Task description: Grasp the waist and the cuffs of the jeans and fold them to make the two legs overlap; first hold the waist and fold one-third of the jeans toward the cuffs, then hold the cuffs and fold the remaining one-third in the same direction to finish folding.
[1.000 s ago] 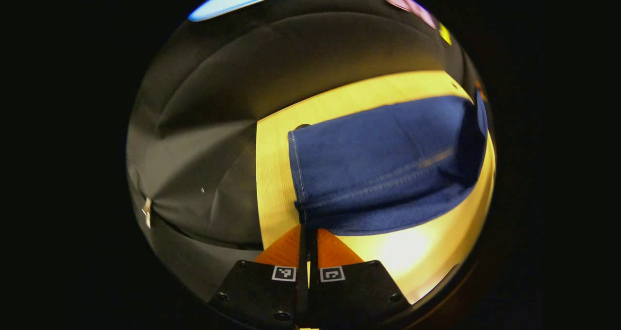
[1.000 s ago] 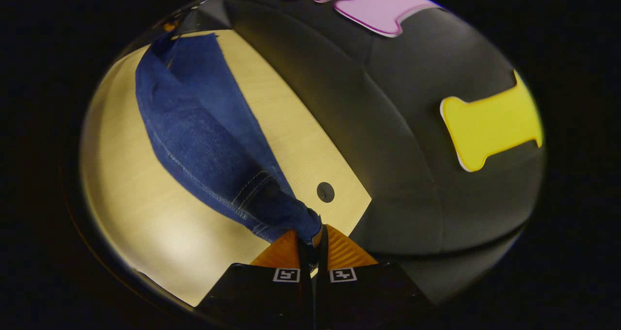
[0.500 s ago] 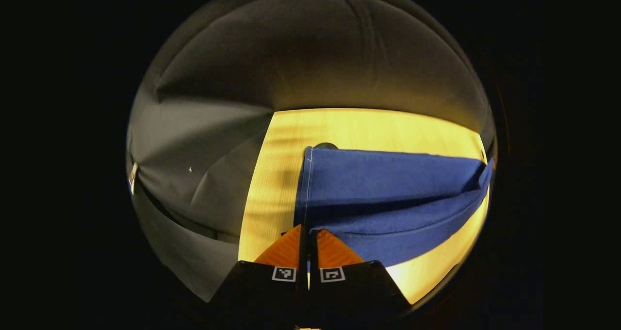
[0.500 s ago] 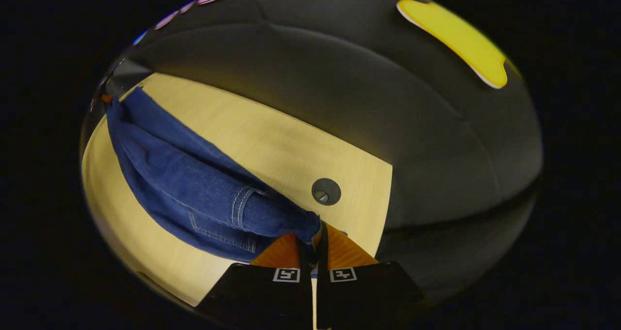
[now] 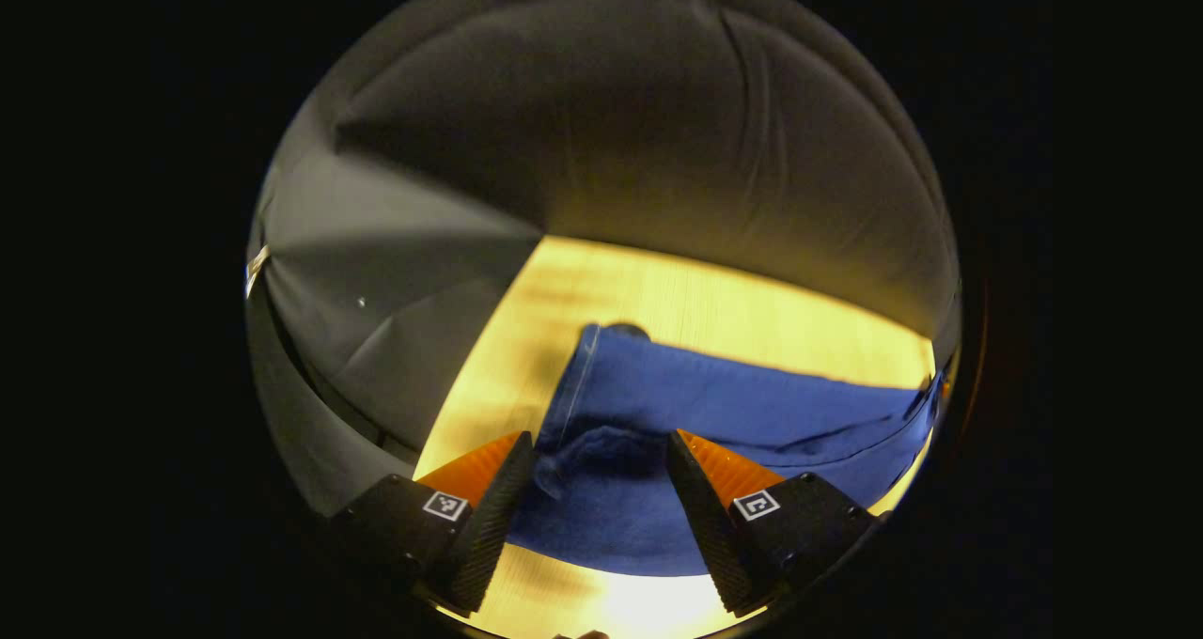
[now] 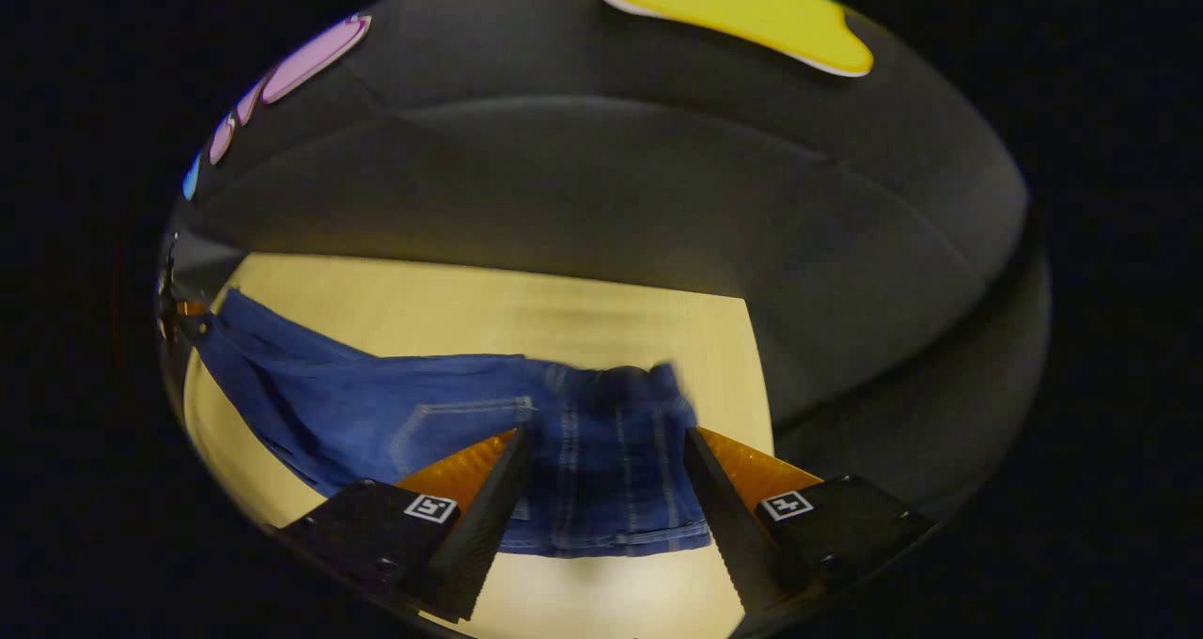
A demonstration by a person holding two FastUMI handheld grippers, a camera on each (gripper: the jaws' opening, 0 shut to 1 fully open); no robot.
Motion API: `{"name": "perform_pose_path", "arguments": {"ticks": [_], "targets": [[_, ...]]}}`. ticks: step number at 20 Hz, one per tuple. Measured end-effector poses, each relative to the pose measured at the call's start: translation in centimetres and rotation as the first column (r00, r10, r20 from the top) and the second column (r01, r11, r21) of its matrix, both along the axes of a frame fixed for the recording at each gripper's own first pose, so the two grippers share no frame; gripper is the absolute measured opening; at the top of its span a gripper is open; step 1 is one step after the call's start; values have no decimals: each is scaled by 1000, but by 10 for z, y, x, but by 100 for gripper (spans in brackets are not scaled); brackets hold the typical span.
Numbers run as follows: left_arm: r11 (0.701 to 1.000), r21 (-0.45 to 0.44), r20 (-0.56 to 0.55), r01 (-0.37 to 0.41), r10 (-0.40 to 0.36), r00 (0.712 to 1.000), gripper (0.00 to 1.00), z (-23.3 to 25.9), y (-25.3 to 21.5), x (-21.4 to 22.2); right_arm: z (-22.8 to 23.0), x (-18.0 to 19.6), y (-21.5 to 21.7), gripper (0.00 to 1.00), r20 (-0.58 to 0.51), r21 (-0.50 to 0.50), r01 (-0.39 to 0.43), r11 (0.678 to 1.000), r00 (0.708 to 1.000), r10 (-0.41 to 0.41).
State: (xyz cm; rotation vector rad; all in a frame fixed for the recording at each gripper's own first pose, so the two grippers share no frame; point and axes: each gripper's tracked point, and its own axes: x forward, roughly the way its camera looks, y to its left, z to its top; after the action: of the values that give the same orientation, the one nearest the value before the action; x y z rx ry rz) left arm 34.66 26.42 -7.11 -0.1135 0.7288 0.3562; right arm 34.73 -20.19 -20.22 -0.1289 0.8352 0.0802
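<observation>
Lying flat on the pale yellow wooden tabletop (image 5: 695,291), the dark blue denim jeans (image 5: 742,413) are stretching away to the right of the left gripper (image 5: 594,470), whose two orange-backed, black ribbed fingers (image 5: 489,507) are standing wide apart with nothing between their pads. One hemmed end of the jeans, edged with a line of pale stitching, is resting just ahead of and between these fingers, slightly rumpled, without touching either pad. A small dark round fitting (image 5: 625,329) is peeking out from behind the far edge of the cloth.

Seen from the right gripper (image 6: 601,484), the jeans (image 6: 451,423) are lying directly ahead and running off to its left across the tabletop (image 6: 489,310). The end nearest this gripper is showing pale seam stitching and a stitched pocket outline (image 6: 460,428), though motion blur is smearing the detail. Its fingers (image 6: 728,517) are likewise spread wide, holding nothing, with the cloth lying beyond the gap between them.

Each finger base is carrying a small square black-and-white coded marker (image 6: 429,507); no legible words, brand names or labels are appearing on the jeans or on either tool. Dark cloth (image 5: 601,132) is rising behind the table's far edge.
</observation>
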Motion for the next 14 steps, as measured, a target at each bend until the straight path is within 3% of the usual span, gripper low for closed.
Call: {"name": "perform_pose_path", "arguments": {"ticks": [2, 3, 4, 7, 10, 14], "targets": [[999, 38, 145, -22, 16, 989, 84, 34, -5, -8, 14, -12, 10, 100, 85, 38, 18, 999, 996, -21], [999, 46, 196, -22, 12, 981, 84, 47, -11, -15, 17, -17, 9, 94, 119, 31, 19, 999, 993, -22], [998, 52, 225, -27, 15, 974, 84, 55, -17, -27, 17, -24, 3, 100, 150, 16, 24, 1000, 988, -26], [998, 55, 307, -33, 14, 952, 84, 76, -33, -57, 24, -38, 6, 100, 201, 7, 50, 999, 978, -50], [997, 80, 354, -20, -10, 935, 84, 93, -37, -97, 25, -42, 4, 98, 217, 15, 94, 995, 972, -95], [989, 147, 364, -1, -53, 930, 84, 100, -92, -130, 15, -46, -12, 98, 220, 43, 231, 972, 947, -234]]}}
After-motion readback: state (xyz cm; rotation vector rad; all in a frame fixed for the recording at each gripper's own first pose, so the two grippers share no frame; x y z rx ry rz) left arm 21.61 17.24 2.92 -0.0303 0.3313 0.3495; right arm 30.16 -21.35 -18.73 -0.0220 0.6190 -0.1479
